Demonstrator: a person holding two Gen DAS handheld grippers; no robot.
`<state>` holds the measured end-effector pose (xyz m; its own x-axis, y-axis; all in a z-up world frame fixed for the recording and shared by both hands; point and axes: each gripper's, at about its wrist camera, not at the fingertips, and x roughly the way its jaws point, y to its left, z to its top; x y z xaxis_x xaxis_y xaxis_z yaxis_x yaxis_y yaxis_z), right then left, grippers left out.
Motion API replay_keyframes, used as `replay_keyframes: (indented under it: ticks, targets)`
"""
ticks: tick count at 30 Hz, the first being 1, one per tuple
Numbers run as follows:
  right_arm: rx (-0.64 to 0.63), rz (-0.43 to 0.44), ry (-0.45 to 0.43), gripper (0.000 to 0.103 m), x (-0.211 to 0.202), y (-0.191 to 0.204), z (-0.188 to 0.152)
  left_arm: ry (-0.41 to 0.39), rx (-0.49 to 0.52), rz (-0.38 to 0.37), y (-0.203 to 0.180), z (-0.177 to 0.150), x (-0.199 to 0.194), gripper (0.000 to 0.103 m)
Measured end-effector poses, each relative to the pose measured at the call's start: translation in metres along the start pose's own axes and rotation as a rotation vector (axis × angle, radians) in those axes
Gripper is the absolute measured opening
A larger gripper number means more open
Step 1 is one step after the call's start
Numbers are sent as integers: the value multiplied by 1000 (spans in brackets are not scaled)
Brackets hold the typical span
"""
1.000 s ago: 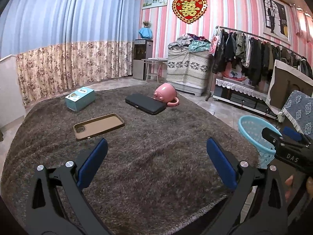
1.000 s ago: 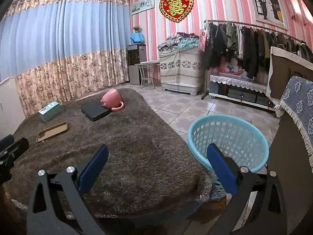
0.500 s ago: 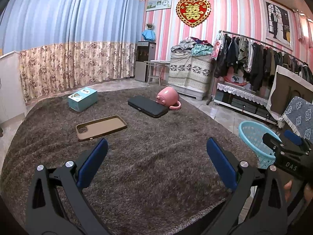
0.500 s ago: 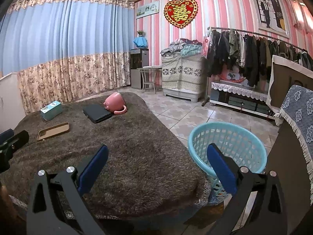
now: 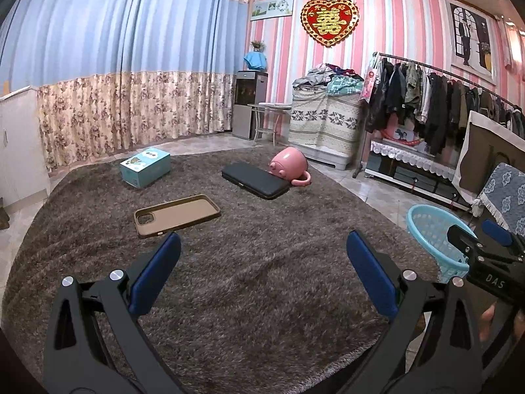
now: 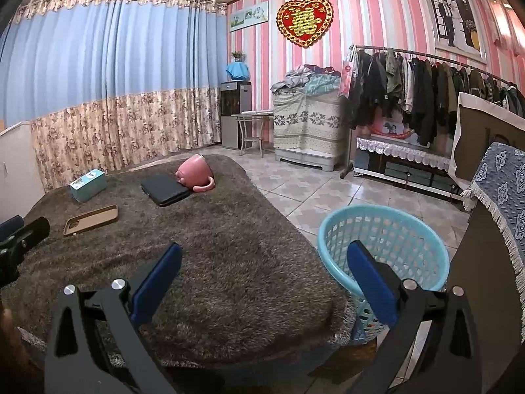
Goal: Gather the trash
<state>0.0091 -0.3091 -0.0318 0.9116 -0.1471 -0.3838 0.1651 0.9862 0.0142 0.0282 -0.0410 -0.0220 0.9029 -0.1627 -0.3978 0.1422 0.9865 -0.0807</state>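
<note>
On the brown shaggy cover of a table (image 5: 262, 279) (image 6: 229, 262) lie a brown phone case (image 5: 177, 215) (image 6: 91, 220), a light blue box (image 5: 145, 166) (image 6: 88, 184), a black flat case (image 5: 255, 180) (image 6: 165, 189) and a pink mug (image 5: 289, 165) (image 6: 194, 173) tipped on its side. A light blue mesh basket (image 5: 433, 239) (image 6: 384, 246) stands on the floor at the table's right end. My left gripper (image 5: 262, 262) hangs open over the near part of the cover, empty. My right gripper (image 6: 264, 264) is open and empty above the table's right corner, beside the basket.
A clothes rack (image 5: 439, 105) with dark coats lines the right wall above a low shelf. A covered cabinet (image 5: 321, 128) and a water dispenser (image 5: 249, 108) stand at the back. A blue patterned cloth (image 6: 502, 197) drapes over furniture at the far right. Tiled floor (image 6: 321, 193) lies beyond the basket.
Both views have risen and tilted slightly, so the table items sit lower in frame. Nothing on the table moved, and both grippers stay open.
</note>
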Motion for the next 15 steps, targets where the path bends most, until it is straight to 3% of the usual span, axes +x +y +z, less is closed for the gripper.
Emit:
replay_keyframes:
  ticks: [15]
  targets:
    - [5, 4, 2, 99, 1, 1, 0, 8, -4, -3, 1, -2, 0, 98]
